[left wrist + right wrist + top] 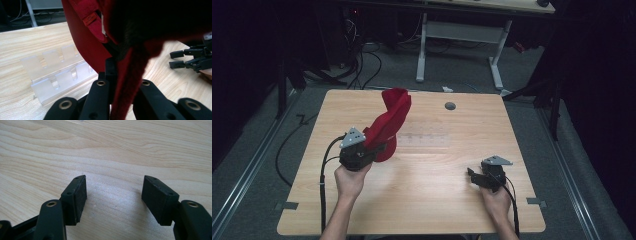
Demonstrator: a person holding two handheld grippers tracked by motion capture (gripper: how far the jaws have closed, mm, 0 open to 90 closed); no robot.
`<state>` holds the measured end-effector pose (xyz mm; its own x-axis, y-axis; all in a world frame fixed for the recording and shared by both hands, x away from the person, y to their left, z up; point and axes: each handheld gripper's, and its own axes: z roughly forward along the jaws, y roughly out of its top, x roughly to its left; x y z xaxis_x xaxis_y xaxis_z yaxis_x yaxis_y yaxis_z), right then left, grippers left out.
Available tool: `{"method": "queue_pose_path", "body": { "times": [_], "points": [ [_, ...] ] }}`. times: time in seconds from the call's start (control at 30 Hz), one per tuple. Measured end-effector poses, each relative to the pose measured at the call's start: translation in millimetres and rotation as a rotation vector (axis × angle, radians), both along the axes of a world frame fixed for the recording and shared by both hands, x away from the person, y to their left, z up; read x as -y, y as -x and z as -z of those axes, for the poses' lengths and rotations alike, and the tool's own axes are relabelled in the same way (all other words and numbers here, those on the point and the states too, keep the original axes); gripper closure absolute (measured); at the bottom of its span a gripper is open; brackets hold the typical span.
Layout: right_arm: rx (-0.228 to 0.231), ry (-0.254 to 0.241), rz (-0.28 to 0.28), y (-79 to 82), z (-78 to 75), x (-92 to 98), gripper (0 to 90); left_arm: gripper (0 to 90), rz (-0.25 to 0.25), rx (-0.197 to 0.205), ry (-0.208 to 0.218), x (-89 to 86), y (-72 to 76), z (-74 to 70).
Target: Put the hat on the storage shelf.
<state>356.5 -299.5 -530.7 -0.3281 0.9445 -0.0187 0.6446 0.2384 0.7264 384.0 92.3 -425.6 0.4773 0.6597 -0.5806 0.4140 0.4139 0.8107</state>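
The left gripper (371, 150) clamps the red cloth (389, 122), which rises up and away just beside the clear plastic rack (424, 139), while the open-jawed right gripper (476, 176) rests well apart from the rack.

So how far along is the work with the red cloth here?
Done: the left gripper has clamped the red cloth and holds it lifted above the table. In hand: the cloth hangs twisted. Left: the right gripper rests open, apart from it; the clear rack sits bare.

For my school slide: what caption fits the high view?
Left gripper lifts a red cloth; right gripper rests open on the table.
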Motion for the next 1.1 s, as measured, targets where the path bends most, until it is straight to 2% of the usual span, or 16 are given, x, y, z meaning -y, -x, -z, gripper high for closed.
{"method": "queue_pose_path", "body": {
  "times": [0.17, 0.53, 0.67, 1.1],
  "points": [
    [0.000, 0.000, 0.000, 0.0, 0.0, 0.0, 36.9, 86.0, -0.007, -0.015, 0.012, -0.6, -5.4, 0.9],
    [0.000, 0.000, 0.001, 0.1, 0.1, -0.2, 36.8, 86.0, -0.034, 0.003, 0.038, -5.9, -18.2, -10.2],
    [0.000, 0.000, 0.001, 0.1, 0.1, -0.2, 36.6, 86.0, -0.047, 0.007, 0.064, -7.9, -25.3, -14.0],
    [0.000, 0.001, -0.002, 0.1, 0.1, -0.2, 36.4, 86.0, -0.084, 0.000, 0.095, -17.2, -44.5, -19.2]
  ]
}}
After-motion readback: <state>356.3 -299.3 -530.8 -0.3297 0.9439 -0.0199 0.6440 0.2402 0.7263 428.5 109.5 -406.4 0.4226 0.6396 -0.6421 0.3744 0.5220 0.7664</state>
